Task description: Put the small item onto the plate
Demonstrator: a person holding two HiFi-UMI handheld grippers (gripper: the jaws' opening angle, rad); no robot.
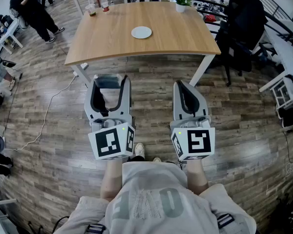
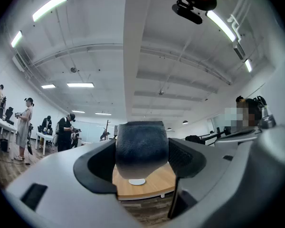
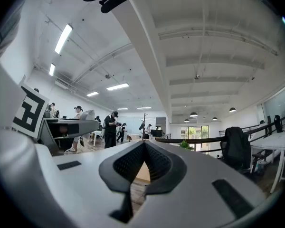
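Wood floor [image 1: 156,89] open to table [image 1: 185,38]; left hand-held gripper [image 1: 109,82] clamps item [image 2: 141,148], right hand-held gripper [image 1: 181,86] closed.

Both forearms reach forward, short of the surface's [image 1: 176,38] near edge. The left gripper [image 1: 110,83] has its fingers spread wide, clamped on a dark small item [image 2: 141,148]. The right gripper [image 1: 182,85] has its fingers pressed together, empty.

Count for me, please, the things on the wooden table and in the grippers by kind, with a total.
Plate: 1
Cup: 1
Bottle: 1
Potted plant: 1
Dark item, held in the left gripper: 1
Total: 5
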